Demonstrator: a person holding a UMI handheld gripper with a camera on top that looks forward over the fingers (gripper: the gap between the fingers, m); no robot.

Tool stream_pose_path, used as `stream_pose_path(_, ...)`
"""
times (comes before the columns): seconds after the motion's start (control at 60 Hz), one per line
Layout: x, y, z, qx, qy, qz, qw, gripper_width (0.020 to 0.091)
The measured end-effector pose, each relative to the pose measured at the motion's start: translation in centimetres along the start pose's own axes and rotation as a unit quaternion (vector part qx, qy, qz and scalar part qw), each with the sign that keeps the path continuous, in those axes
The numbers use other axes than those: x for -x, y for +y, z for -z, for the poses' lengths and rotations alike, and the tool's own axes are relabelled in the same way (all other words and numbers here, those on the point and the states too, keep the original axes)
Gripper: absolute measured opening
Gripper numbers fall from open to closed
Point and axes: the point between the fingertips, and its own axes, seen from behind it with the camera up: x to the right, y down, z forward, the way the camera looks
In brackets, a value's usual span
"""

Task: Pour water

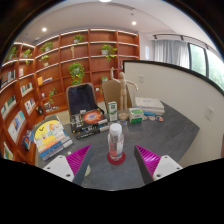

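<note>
No text, label, brand or number can be read on anything here.

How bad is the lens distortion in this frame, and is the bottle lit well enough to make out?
Gripper view: strong fisheye bending, so the shelves and the grey table's edge curve; ceiling spotlights and window are bright but do not wash out the scene; the bottle, red at its base, stands evenly lit between the open fingers of the hand-held gripper, though small detail is soft.
</note>
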Motion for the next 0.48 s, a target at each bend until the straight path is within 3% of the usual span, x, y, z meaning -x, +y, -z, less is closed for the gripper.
stream_pose_path(0.2,1.9,-1.2,2.6,-0.001,-0.024,0.013,1.000,0.0891)
stream_pose_path(0.483,1.2,-0.5,3.8,0.008,-0.010,0.010,1.000,0.0888)
